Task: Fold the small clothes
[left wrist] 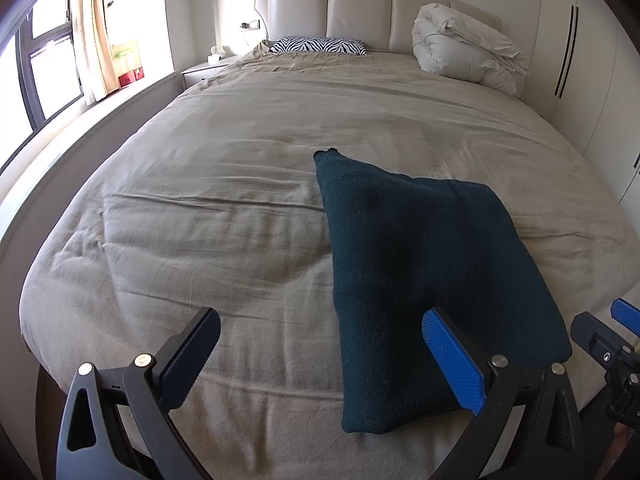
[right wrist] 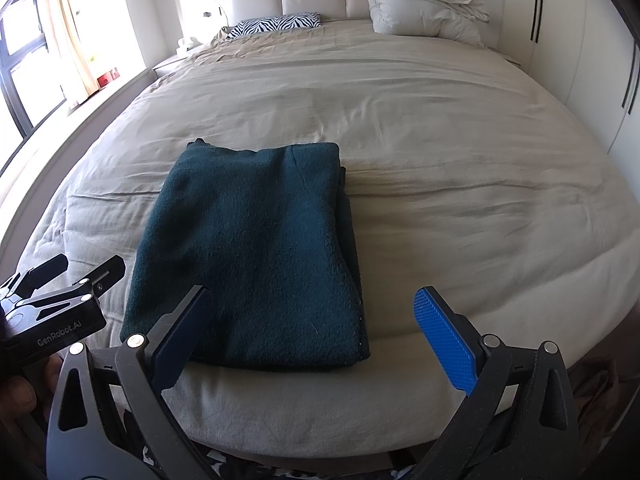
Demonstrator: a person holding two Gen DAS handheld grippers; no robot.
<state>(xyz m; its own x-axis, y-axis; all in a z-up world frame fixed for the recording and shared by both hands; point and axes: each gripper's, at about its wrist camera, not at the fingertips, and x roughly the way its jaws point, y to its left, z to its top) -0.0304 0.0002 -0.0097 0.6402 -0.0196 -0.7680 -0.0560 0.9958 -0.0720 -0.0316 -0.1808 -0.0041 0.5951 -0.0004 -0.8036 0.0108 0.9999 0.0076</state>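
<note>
We've got both jaws released; folded dark-green sweater [right wrist: 248, 252] lies lengthwise ahead on bed [right wrist: 460, 168], right gripper [right wrist: 316, 336] nearer, left gripper [left wrist: 320, 356] beside.

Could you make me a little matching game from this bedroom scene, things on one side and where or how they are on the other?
Things:
1. dark green garment
2. zebra-print pillow
3. white duvet
4. left gripper

Descriptions:
A. bundled up at the headboard's right end
B. folded near the bed's foot edge
C. open, holding nothing
D. lying flat at the headboard, left of centre

Pairs: 1-B, 2-D, 3-A, 4-C
</note>
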